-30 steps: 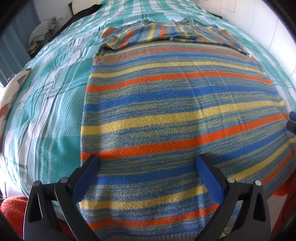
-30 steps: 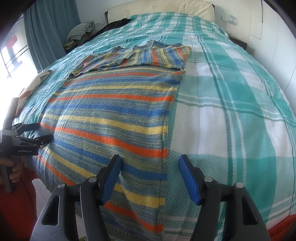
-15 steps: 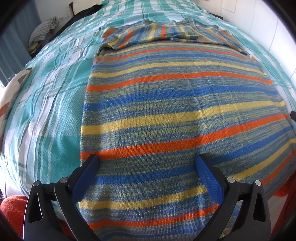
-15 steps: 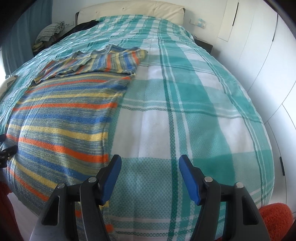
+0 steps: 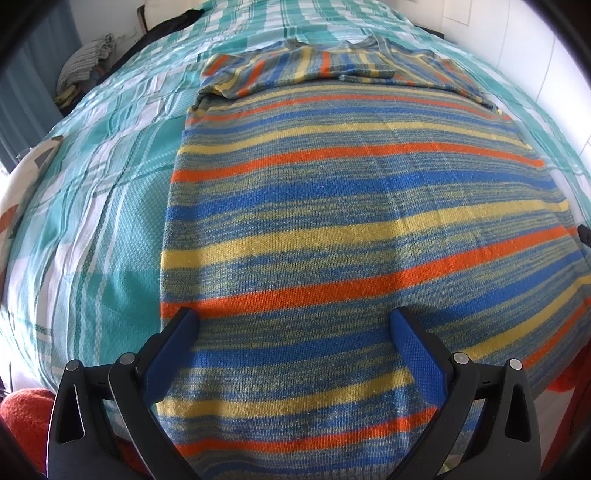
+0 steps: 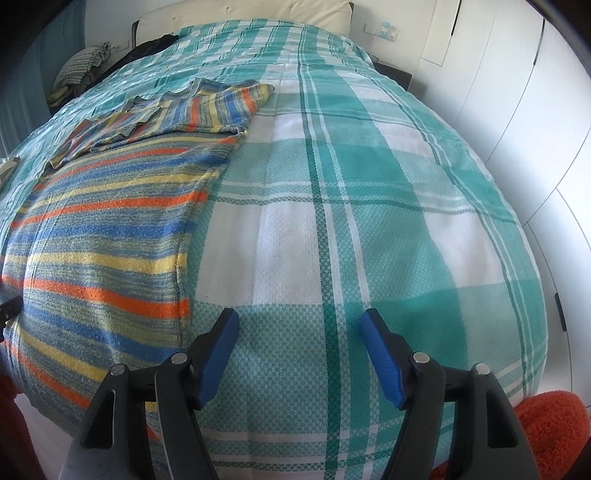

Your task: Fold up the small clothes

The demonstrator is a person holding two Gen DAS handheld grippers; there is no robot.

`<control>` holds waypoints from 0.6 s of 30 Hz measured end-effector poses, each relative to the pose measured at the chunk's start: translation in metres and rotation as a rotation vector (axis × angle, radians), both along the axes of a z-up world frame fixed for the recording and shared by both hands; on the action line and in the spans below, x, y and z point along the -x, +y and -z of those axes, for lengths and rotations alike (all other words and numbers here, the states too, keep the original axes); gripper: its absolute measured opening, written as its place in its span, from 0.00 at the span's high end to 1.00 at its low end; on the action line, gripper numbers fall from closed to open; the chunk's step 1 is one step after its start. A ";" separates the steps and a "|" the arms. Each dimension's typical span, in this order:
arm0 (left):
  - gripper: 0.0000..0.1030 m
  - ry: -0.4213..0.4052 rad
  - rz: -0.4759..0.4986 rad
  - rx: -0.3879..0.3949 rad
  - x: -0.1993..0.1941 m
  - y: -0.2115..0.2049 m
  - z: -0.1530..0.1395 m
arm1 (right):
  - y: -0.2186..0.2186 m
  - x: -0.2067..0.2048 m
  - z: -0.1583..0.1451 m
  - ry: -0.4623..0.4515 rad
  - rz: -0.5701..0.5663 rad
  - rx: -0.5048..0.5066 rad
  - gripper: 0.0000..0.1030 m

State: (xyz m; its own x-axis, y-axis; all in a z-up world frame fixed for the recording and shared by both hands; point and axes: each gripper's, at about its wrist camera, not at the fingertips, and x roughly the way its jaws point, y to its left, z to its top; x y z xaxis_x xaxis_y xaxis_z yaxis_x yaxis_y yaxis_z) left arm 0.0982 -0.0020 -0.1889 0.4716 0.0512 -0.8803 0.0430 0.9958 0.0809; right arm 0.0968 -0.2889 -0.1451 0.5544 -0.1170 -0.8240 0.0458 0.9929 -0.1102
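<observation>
— Where are we?
— A home bedroom, we'd say. We see a bed (image 6: 388, 206) under a teal-and-white checked cover, with a cream headboard (image 6: 251, 13) at its far end.
— Anything more?
— White cupboard doors (image 6: 517, 122) along one side, a blue curtain (image 5: 22, 110) on the other, and a heap of clothes (image 6: 79, 68) beside the bed.

the left gripper (image 5: 293, 325) sits at the bottom of its frame, tipped down, blue fingers (image 5: 173, 354) wide apart. the right gripper (image 6: 299, 328) sits bottom middle, tipped down, fingers apart and just opened a bit more, nothing between them.
</observation>
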 end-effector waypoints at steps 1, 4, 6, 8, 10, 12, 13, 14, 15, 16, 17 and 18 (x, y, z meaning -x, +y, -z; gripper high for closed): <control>0.00 -0.001 0.000 -0.001 0.000 0.000 0.000 | -0.002 -0.001 0.001 0.003 0.003 -0.012 0.33; 0.00 -0.007 -0.002 -0.004 0.001 -0.001 0.001 | -0.007 -0.002 0.003 0.013 0.016 -0.045 0.30; 0.00 -0.013 -0.002 -0.005 0.002 -0.001 0.001 | -0.010 -0.004 0.005 0.020 0.023 -0.060 0.27; 0.00 -0.018 -0.001 0.000 0.003 0.000 0.001 | -0.013 -0.004 0.006 0.025 0.030 -0.076 0.26; 0.00 -0.025 0.003 0.014 0.004 0.003 0.000 | -0.016 -0.004 0.004 0.022 0.037 -0.091 0.26; 0.00 -0.025 0.009 0.027 0.005 0.005 -0.002 | -0.020 -0.004 0.002 0.016 0.054 -0.099 0.26; 0.01 -0.015 0.015 0.031 0.005 0.007 -0.005 | -0.023 -0.003 0.001 0.013 0.066 -0.106 0.26; 0.01 0.000 0.018 0.030 0.005 0.008 -0.008 | -0.026 -0.003 0.001 0.010 0.079 -0.114 0.26; 0.02 0.005 0.002 0.023 0.007 0.012 -0.017 | -0.030 -0.002 -0.001 0.006 0.094 -0.126 0.26; 0.02 -0.015 -0.024 0.019 0.011 0.018 -0.026 | -0.034 -0.001 -0.003 0.005 0.106 -0.139 0.26; 0.01 -0.043 -0.057 0.022 0.017 0.025 -0.036 | -0.037 0.001 -0.006 0.006 0.118 -0.156 0.26; 0.01 -0.062 -0.100 0.038 0.024 0.036 -0.046 | -0.041 0.005 -0.010 0.008 0.125 -0.183 0.26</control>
